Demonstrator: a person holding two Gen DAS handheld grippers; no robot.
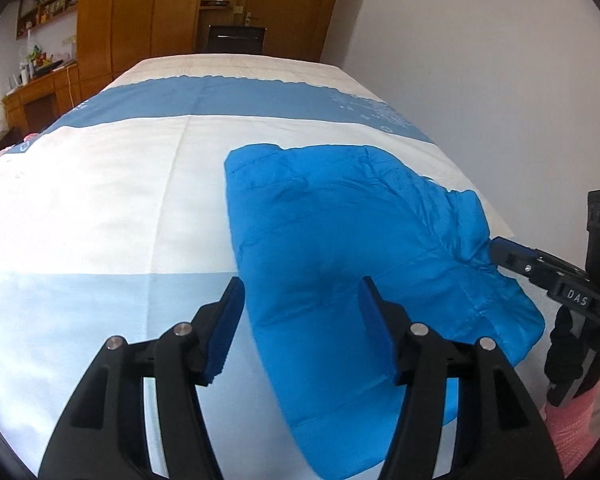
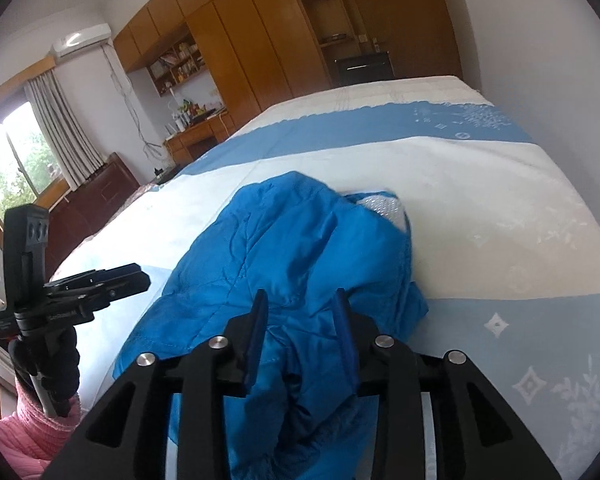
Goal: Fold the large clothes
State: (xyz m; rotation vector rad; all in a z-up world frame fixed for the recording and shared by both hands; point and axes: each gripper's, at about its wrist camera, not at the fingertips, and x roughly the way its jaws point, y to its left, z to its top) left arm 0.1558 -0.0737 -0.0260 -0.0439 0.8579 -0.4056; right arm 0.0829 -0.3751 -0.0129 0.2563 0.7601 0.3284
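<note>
A bright blue quilted jacket (image 1: pixel 340 248) lies folded over on a bed (image 1: pixel 112 200) covered with a white and blue striped sheet, toward the near right part of the bed.

In the left wrist view the left claw (image 1: pixel 300 328) stands released above the jacket's near left edge. Its blue pads are well apart, one over the pale sheet and one over the blue fabric, and neither pinches anything. This view alone shows the jacket's whole flat outline and its far rounded corner. It also shows the right claw (image 1: pixel 496 250) coming in from the right edge, its tip at the bunched right edge of the jacket; from here it cannot be told whether the tip touches the fabric.

The right wrist view looks along the right claw (image 2: pixel 300 328) itself. Its pads stand apart with rumpled jacket (image 2: pixel 284 240) fabric below and between them, not pressed from both sides. Only this view shows a pale silvery lining (image 2: pixel 380 208) exposed at the jacket's far end. It also shows the left claw (image 2: pixel 136 276) held out over the bed at the left, a pink sleeve (image 2: pixel 40 428), a window (image 2: pixel 16 160) with curtains, and a wall air conditioner (image 2: pixel 80 40). Both views show the wooden wardrobe (image 2: pixel 228 40) behind the bed.
</note>
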